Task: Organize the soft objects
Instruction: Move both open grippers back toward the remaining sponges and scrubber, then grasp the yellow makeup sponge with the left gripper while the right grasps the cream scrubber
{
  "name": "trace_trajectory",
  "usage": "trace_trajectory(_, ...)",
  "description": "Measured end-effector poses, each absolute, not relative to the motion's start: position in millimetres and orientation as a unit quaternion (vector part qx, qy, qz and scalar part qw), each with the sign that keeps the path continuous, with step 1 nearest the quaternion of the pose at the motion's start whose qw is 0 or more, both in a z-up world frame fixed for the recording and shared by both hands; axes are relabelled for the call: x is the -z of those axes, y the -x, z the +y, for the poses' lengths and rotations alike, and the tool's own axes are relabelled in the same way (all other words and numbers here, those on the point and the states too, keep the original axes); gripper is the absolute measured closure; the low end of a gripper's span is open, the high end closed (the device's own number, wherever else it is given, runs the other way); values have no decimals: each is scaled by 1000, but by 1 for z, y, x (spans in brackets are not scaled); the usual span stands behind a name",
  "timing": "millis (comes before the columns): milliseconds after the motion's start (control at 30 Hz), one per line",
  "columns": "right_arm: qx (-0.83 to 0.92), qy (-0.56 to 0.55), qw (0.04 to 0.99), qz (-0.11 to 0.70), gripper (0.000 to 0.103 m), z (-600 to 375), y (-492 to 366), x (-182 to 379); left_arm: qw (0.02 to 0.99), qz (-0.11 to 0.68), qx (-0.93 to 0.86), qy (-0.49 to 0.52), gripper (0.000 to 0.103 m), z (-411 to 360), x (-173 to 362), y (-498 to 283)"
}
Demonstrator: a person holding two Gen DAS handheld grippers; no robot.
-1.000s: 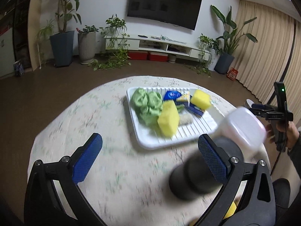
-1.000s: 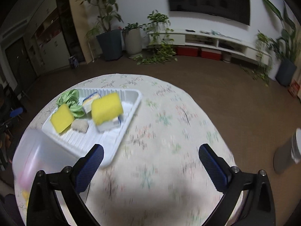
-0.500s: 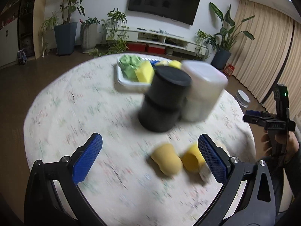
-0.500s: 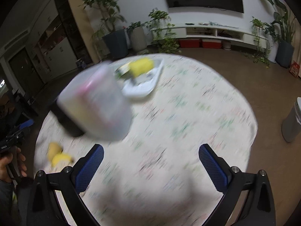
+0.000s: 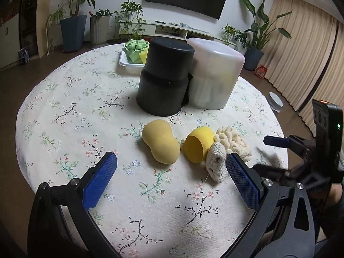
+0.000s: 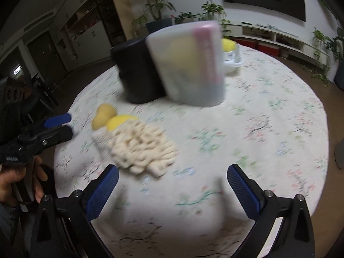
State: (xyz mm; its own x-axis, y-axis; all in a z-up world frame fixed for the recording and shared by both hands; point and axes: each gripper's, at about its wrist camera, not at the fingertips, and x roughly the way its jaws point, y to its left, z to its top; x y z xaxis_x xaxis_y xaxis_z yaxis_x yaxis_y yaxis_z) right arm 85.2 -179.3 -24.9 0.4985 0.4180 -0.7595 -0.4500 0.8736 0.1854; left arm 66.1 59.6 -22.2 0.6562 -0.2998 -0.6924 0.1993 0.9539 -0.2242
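Both claws are standing wide open and gripping nothing. The left gripper [image 5: 169,177] is hovering over the table's [image 5: 64,90] near edge, facing the peanut-shaped sponge [image 5: 160,143], with the yellow cup-shaped sponge [image 5: 198,147], grey knitted pad [image 5: 216,164] and cream knitted piece [image 5: 233,144] just beside it. The right gripper [image 6: 172,190] is facing the cream piece; its view is blurred. Judgement: each claw should be centring on one item, squeezing lightly, avoiding the black container [image 5: 165,79] and translucent container [image 5: 215,75] near mid-table.

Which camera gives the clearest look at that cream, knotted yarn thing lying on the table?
The left wrist view is sharper, but there the cream yarn piece lies partly hidden behind the grey knitted piece and the yellow cup-shaped sponge. The right wrist view shows more of it, close and central, though blurred.
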Motion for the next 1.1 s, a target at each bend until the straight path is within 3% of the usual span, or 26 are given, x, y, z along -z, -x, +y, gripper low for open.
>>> trace_trajectory(1100,-246,65,866,430,0,-136,-116,40,889,443,88,74,0,64,47,-108)
